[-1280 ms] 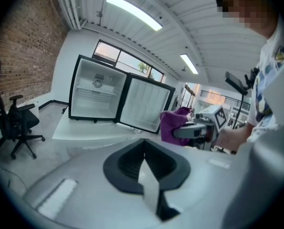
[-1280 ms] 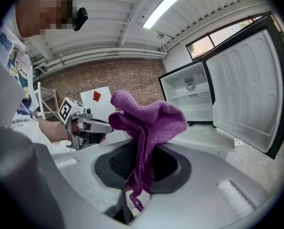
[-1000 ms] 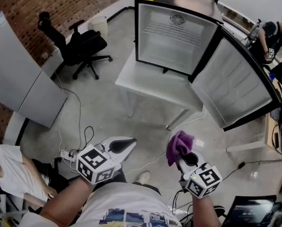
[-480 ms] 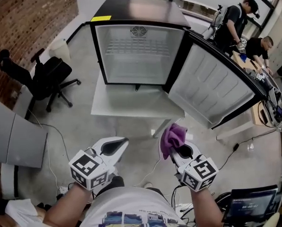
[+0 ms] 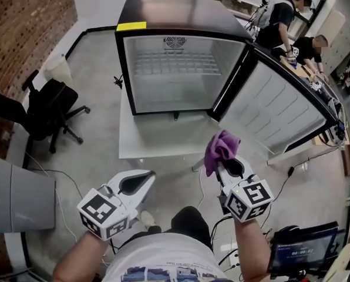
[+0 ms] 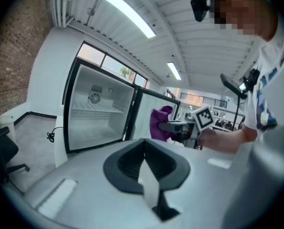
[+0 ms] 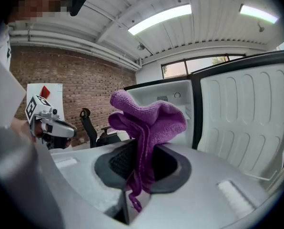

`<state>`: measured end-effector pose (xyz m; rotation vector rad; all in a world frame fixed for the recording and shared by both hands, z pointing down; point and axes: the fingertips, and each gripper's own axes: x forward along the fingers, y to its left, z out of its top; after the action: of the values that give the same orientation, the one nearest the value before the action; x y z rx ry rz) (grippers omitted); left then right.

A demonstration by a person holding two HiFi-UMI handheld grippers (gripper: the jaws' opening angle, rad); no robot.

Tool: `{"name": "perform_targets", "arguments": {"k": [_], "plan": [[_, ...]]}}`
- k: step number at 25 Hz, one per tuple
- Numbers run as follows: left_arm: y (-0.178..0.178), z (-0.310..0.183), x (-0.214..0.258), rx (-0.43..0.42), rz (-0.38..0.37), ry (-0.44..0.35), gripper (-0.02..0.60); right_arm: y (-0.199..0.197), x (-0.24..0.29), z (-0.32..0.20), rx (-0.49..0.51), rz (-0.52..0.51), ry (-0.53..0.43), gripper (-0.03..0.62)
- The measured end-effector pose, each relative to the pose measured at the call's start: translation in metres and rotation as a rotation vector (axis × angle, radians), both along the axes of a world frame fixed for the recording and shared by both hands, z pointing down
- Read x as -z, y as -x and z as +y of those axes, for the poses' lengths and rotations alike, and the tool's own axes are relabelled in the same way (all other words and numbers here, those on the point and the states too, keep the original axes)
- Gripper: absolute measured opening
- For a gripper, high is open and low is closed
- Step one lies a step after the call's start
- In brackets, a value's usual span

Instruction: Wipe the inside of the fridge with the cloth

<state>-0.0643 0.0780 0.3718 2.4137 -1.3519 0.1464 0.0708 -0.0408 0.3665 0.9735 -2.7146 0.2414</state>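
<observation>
Your right gripper point(image 5: 225, 164), lower centre-right: jaws clamped on purple cloth point(image 5: 221, 147), bunched above tips. Your left gripper point(image 5: 144, 178), lower left: jaws together, empty. Fridge point(image 5: 175, 16) upper centre, door point(image 5: 280, 110) open; cloth outside it.

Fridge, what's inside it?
Inside the fridge: one white wire shelf and a round fan grille on the back wall; no food shows. Its black top covers the inner ceiling.

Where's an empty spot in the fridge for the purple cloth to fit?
Under the wire shelf, between the white walls of the fridge, it's all bare. So is the table strip in front. Past the open door it's crowded with people.
</observation>
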Motion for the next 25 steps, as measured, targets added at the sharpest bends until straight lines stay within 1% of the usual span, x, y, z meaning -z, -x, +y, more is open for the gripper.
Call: {"name": "perform_targets", "arguments": {"k": [4, 7, 13, 19, 22, 25], "plan": [[0.015, -0.008, -0.004, 0.017, 0.027, -0.001, 0.005, 0.013, 0.004, -0.026, -0.056, 0.011, -0.02, 0.069], [0.022, -0.018, -0.005, 0.03, 0.043, 0.012, 0.005, 0.022, 0.012, -0.053, -0.063, 0.002, -0.027, 0.071], [0.037, -0.05, -0.001, 0.078, 0.019, 0.014, 0.005, 0.034, 0.029, -0.122, -0.062, -0.025, -0.061, 0.069], [0.046, -0.082, 0.005, 0.102, 0.016, 0.019, 0.005, 0.065, 0.039, -0.164, 0.006, -0.037, -0.074, 0.069], [0.05, -0.094, 0.005, 0.115, 0.01, 0.029, 0.005, 0.087, 0.041, -0.18, 0.05, -0.042, -0.081, 0.071], [0.053, -0.103, 0.002, 0.134, 0.021, 0.035, 0.005, 0.111, 0.044, -0.192, 0.095, -0.042, -0.102, 0.071]]}}
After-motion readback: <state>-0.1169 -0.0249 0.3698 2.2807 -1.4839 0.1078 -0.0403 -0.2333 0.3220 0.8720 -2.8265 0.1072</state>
